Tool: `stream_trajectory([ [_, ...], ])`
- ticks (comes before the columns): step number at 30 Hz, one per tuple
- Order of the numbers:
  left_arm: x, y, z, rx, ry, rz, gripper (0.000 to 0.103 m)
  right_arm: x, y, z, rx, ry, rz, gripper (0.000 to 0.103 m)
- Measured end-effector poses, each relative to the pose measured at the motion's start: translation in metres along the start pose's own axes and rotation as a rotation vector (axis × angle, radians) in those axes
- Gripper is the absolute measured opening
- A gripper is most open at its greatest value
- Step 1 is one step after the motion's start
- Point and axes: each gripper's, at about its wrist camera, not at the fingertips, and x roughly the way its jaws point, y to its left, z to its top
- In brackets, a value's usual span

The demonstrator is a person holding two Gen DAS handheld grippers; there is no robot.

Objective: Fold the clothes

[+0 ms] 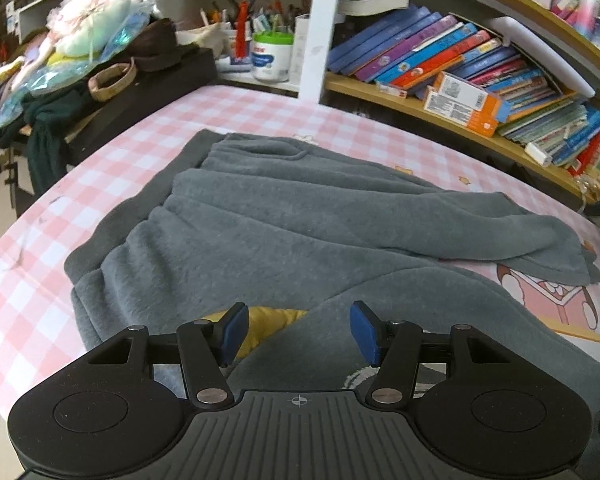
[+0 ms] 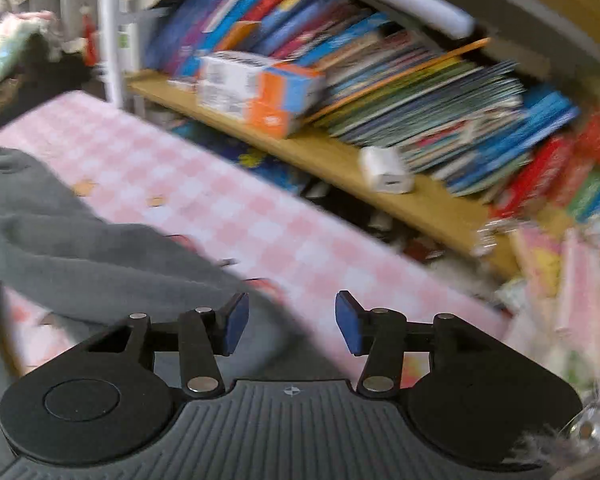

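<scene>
A grey fleece garment [image 1: 284, 224] lies spread on the pink-checked table [image 1: 112, 160], with a sleeve reaching to the right and a yellow piece [image 1: 268, 326] showing at its near edge. My left gripper [image 1: 300, 330] is open just above the garment's near edge, holding nothing. My right gripper [image 2: 292, 322] is open and empty over the garment's right end [image 2: 80, 256] and the table [image 2: 220, 208]. The right wrist view is blurred by motion.
A wooden bookshelf [image 1: 440, 116] packed with books [image 1: 440, 52] runs along the far and right side. A black box with clothes and bags [image 1: 100, 76] stands at the far left. A white tub and pens [image 1: 271, 56] stand at the back. A white charger [image 2: 386, 170] lies on the shelf.
</scene>
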Motion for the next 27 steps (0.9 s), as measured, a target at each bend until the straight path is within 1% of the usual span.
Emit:
stream_trajectory([
  [4,0.004,0.001,0.016,0.014,-0.024,-0.021,0.056,0.007,0.024,-0.015,0.02,0.067,0.069,0.043],
  [6,0.009,0.003,0.033,0.015,-0.044,-0.048,0.056,0.014,0.024,-0.028,0.035,0.128,0.03,0.039],
  [7,0.012,0.005,0.042,0.015,-0.051,-0.061,0.056,0.017,0.023,-0.035,0.042,0.162,0.002,0.034],
  [8,0.018,0.006,0.053,0.018,-0.048,-0.078,0.054,0.02,0.022,-0.041,0.049,0.195,-0.025,0.039],
  [9,0.024,0.006,0.064,0.024,-0.041,-0.097,0.053,0.02,0.018,-0.046,0.072,0.211,-0.051,0.04],
  [10,0.032,0.006,0.074,0.036,-0.035,-0.114,0.051,0.018,0.011,-0.05,0.105,0.217,-0.075,0.041],
  [12,0.05,0.006,0.094,0.069,-0.018,-0.14,0.029,0.015,0.003,-0.054,0.142,0.232,-0.12,0.041],
  [13,0.063,0.006,0.102,0.085,-0.001,-0.142,0.024,0.014,0.002,-0.056,0.149,0.234,-0.133,0.042],
  [14,0.076,0.006,0.11,0.097,0.019,-0.146,0.017,0.011,0.002,-0.057,0.15,0.229,-0.135,0.042],
  [15,0.09,0.007,0.118,0.101,0.042,-0.151,0.013,0.01,0.004,-0.057,0.15,0.228,-0.137,0.042],
  [16,0.103,0.007,0.124,0.101,0.065,-0.154,0.012,0.009,0.006,-0.058,0.151,0.23,-0.139,0.042],
  [17,0.116,0.007,0.13,0.102,0.091,-0.159,0.008,0.008,0.007,-0.058,0.155,0.232,-0.141,0.042],
  [20,0.156,0.003,0.14,0.12,0.196,-0.189,0.003,0.006,0.007,-0.063,0.182,0.238,-0.148,0.042],
  [21,0.169,0.003,0.142,0.124,0.225,-0.187,0.0,0.007,0.006,-0.063,0.193,0.239,-0.15,0.042],
  [22,0.178,0.006,0.146,0.11,0.227,-0.179,0.001,0.008,0.006,-0.062,0.202,0.24,-0.152,0.042],
  [24,0.189,0.015,0.158,0.055,0.203,-0.166,0.001,0.009,0.006,-0.061,0.203,0.24,-0.157,0.043],
  [27,0.204,0.028,0.175,-0.026,0.161,-0.085,0.001,0.012,0.008,-0.058,0.195,0.237,-0.16,0.047],
])
